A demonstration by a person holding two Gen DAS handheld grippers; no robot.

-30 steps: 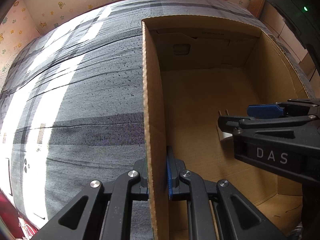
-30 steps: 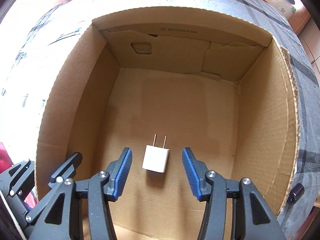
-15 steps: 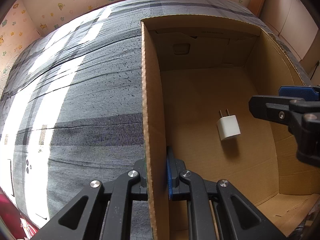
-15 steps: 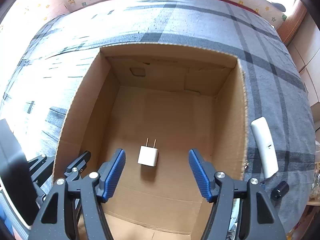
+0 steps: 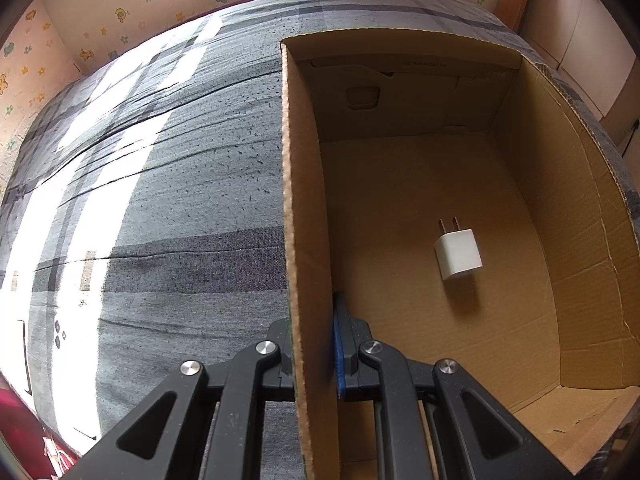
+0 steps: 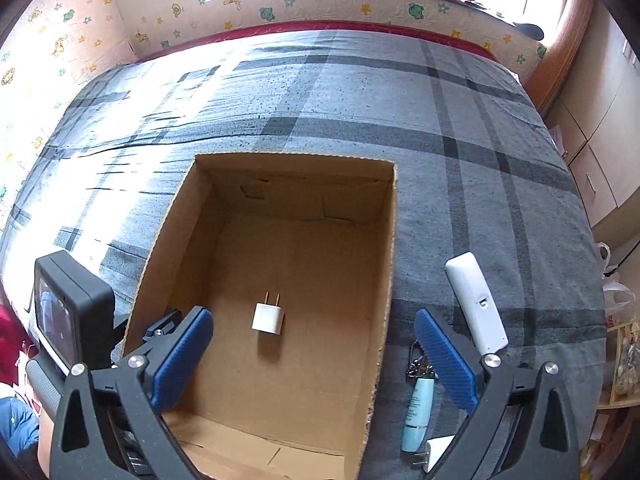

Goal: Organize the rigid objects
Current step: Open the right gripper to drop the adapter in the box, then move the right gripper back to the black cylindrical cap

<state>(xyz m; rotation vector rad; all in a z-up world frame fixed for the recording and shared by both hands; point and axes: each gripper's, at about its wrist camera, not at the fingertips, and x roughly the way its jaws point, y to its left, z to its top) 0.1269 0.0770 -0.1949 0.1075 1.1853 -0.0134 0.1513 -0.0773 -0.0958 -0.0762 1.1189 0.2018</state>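
An open cardboard box (image 6: 386,264) sits on a grey plaid bed. A white plug charger (image 6: 268,317) lies flat on the box floor; it also shows in the left wrist view (image 5: 458,254). My left gripper (image 5: 312,344) is shut on the box's left wall (image 5: 300,208), one finger outside and one inside. My right gripper (image 6: 316,356) is open and empty, raised high above the box's near end. To the right of the box lie a white remote (image 6: 476,300), a light blue tube (image 6: 416,412), a metal chain (image 6: 418,368) and a second white plug (image 6: 430,454).
The grey plaid bedcover (image 6: 460,140) spreads around the box. A padded patterned wall (image 6: 320,4) borders the far side. Wooden cabinets (image 6: 600,152) stand at the right. The left gripper's body and camera (image 6: 68,312) show at the box's left wall.
My right gripper has lifted up and back out of the box, leaving the white charger on the box floor. The left gripper has kept its hold on the box wall.
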